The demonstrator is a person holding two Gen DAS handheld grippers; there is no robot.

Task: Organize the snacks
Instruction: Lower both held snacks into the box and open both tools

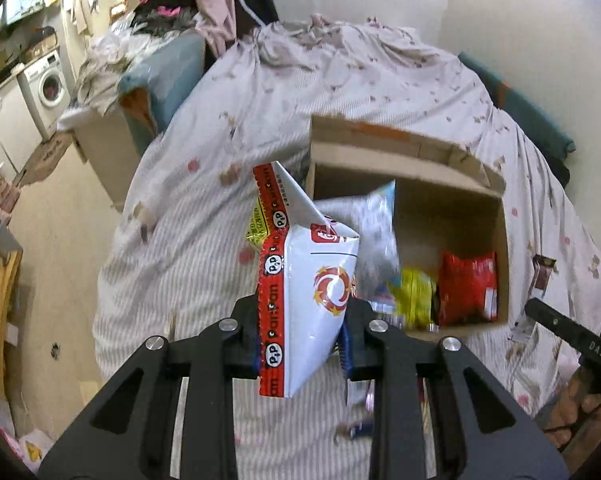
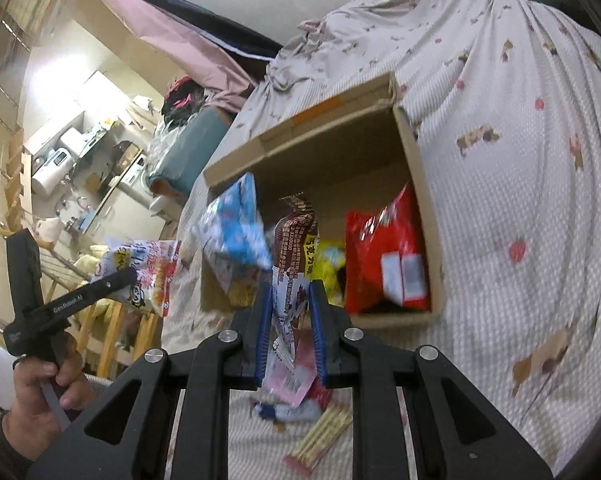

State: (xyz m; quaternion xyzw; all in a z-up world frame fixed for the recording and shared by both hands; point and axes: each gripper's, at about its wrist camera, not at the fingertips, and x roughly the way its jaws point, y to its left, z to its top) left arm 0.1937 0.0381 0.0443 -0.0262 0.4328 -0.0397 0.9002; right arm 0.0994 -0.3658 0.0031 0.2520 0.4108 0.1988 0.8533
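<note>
The left gripper [image 1: 302, 336] is clamped on a white snack bag [image 1: 314, 280]. The bag is glossy, with a red printed seam strip down its left edge, a red-and-orange swirl emblem on its face and a folded top corner. It stands upright between the fingers and projects ahead of them, clear of the bedspread [image 1: 204, 216].

The right gripper [image 2: 290, 316] is clamped on a brown-and-white chocolate wafer packet [image 2: 294, 256]. The packet is narrow, with a crimped top edge, small printed text and a yellow label on its right side. It stands upright between the blue pads [image 2: 318, 328].

Directly ahead of both grippers, an open cardboard box [image 2: 416, 168] lies on the bedspread. It contains a red packet [image 2: 384, 256], a yellow packet [image 2: 330, 264] and a blue-and-white bag [image 2: 236, 224] at its left wall.

Below the right gripper, a pink packet [image 2: 290, 384] and a strip of stick snacks [image 2: 322, 436] lie on the bedspread.
</note>
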